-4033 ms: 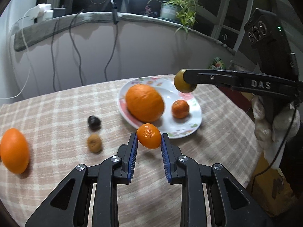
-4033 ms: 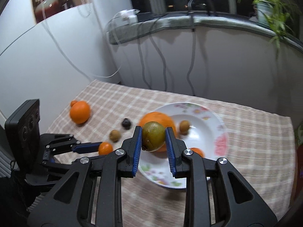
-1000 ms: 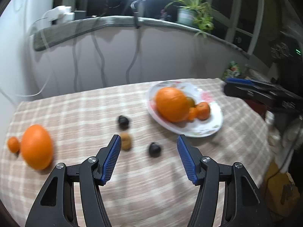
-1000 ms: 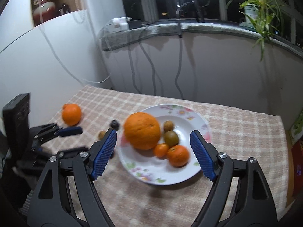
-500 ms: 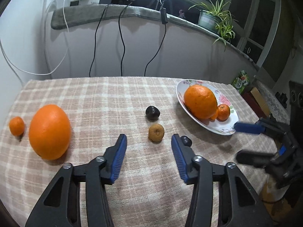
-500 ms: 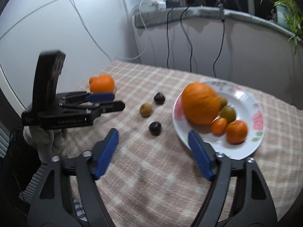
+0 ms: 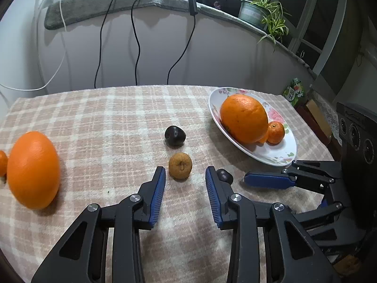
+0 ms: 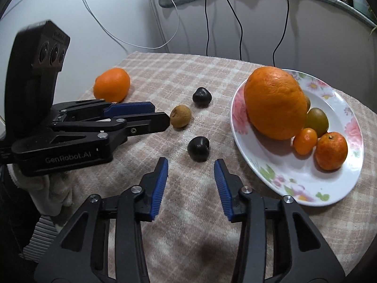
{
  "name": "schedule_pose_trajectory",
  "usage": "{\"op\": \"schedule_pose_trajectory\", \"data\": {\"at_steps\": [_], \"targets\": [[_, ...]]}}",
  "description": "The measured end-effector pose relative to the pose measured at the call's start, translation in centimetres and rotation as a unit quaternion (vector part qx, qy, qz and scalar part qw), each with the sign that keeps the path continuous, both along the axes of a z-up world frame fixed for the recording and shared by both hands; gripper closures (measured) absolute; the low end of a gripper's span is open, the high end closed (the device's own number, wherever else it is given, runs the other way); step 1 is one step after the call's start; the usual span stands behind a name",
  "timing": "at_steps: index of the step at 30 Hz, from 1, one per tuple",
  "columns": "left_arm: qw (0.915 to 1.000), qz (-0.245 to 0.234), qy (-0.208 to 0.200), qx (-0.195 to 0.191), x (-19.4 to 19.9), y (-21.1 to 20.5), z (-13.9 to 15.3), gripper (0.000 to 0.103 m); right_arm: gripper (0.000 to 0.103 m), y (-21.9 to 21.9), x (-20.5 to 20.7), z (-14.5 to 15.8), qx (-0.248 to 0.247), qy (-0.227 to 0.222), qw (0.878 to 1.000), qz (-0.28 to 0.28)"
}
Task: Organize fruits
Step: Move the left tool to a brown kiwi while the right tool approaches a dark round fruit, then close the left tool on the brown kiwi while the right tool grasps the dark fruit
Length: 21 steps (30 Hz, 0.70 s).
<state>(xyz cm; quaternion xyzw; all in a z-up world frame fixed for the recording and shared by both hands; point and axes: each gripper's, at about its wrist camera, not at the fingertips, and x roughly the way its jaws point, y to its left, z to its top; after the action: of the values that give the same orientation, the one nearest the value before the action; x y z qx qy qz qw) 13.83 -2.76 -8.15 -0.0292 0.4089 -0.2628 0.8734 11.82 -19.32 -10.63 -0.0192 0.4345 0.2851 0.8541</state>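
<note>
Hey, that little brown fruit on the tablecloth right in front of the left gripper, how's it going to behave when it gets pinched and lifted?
The brown fruit looks round, so a nudge may roll it, though the soft tablecloth should damp that. It seems small and probably light. Its dull, rough-looking skin likely grips the left gripper pads well.

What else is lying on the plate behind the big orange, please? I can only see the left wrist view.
Observer: A greenish-brown fruit lies on the plate, tucked against the big orange.
Operator: Thanks. And the dark fruit that the left gripper's finger half covers?
Observer: That dark fruit lies whole on the cloth, just ahead of the right gripper, in line with the gap between its open jaws.
Operator: Is anything else hidden from me?
Observer: A small brown fruit peeks out from behind the big orange, also on the plate.
</note>
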Motion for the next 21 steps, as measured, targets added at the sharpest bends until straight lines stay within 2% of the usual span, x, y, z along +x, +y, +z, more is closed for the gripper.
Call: {"op": "schedule_pose_trajectory", "data": {"at_steps": [10,21], "targets": [[0.9998,-0.004,0.017,0.009,1.3,-0.7,-1.2,0.073,0.062,1.7,0.9,-0.5,-0.038,-0.017,0.999,0.000],[0.9997,-0.002,0.019,0.014,1.6,-0.9,-1.5,0.081,0.076,2.0,1.5,-0.8,-0.046,-0.009,0.999,-0.003]]}}
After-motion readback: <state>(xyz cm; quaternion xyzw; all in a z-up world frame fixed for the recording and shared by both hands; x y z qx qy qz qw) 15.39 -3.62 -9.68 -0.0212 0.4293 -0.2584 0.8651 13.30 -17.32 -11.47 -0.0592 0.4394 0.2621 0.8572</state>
